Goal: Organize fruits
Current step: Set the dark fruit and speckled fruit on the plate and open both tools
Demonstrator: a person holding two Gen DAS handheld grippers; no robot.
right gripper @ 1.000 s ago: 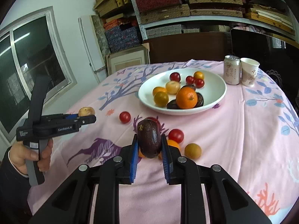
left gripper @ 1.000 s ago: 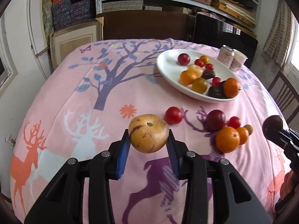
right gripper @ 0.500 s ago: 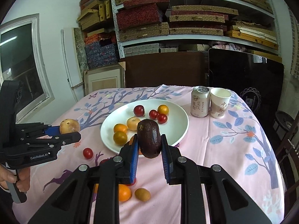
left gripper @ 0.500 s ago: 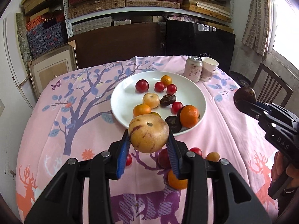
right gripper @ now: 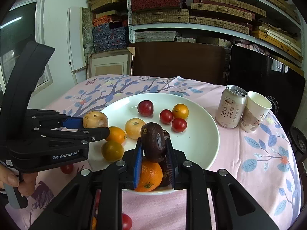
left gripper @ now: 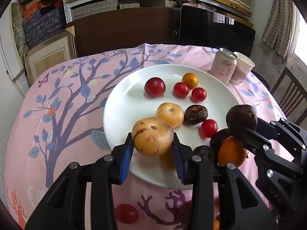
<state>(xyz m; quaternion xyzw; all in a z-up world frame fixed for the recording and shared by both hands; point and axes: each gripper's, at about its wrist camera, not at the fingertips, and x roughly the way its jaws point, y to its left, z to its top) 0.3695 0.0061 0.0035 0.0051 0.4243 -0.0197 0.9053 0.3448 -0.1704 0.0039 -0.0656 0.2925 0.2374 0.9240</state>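
Observation:
My left gripper (left gripper: 152,154) is shut on a pale yellow streaked fruit (left gripper: 152,136) and holds it over the near left part of the white plate (left gripper: 122,107). My right gripper (right gripper: 154,160) is shut on a dark brown fruit (right gripper: 153,142) over the plate's near edge (right gripper: 199,145), above an orange (right gripper: 150,175). The right gripper and its dark fruit (left gripper: 241,117) also show in the left wrist view; the left gripper's yellow fruit (right gripper: 95,119) shows in the right wrist view. The plate holds several red, orange and dark fruits.
A pink drink can (right gripper: 231,106) and a paper cup (right gripper: 255,114) stand right of the plate. Loose fruits lie on the pink tablecloth in front of the plate, such as a red tomato (left gripper: 126,213). A dark chair (left gripper: 289,94) stands at the right; shelves behind.
Both grippers have moved forward from the loose fruits to over the plate, each still carrying its fruit. The plate now looks much closer.

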